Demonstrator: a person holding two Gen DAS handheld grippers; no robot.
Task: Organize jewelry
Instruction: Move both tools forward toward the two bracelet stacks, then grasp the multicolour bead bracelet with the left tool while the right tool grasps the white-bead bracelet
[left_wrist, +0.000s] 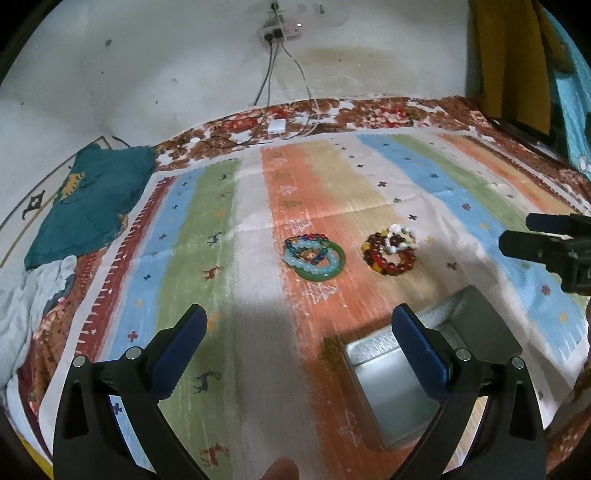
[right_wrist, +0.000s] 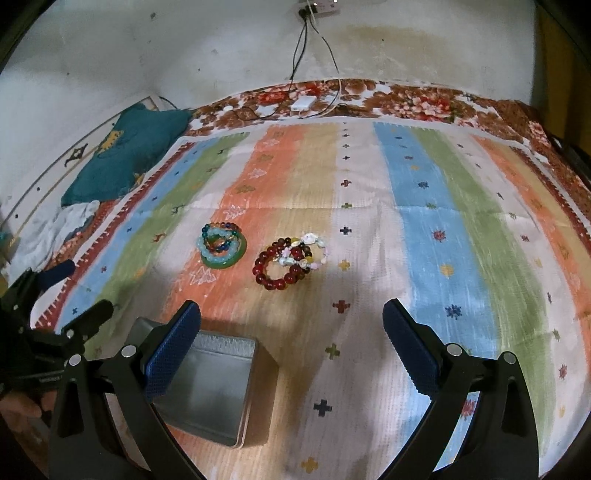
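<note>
Two heaps of bracelets lie on the striped cloth. The left heap (left_wrist: 314, 256) (right_wrist: 222, 248) has a green jade bangle, a pale blue bead bracelet and a multicolour bead bracelet. The right heap (left_wrist: 389, 249) (right_wrist: 290, 261) has red bead bracelets and a white shell bracelet. An open, empty silver tin box (left_wrist: 391, 391) (right_wrist: 207, 387) sits nearer than the heaps. My left gripper (left_wrist: 299, 332) is open and empty, well short of the heaps, its right finger over the box. My right gripper (right_wrist: 291, 325) is open and empty, near the red heap's near side.
A teal cushion (left_wrist: 88, 203) (right_wrist: 125, 162) and crumpled white fabric (left_wrist: 33, 295) lie at the far left. A white charger with cables (left_wrist: 277, 126) (right_wrist: 303, 102) lies at the cloth's far edge by the wall. Dark furniture (left_wrist: 532, 136) stands at the far right.
</note>
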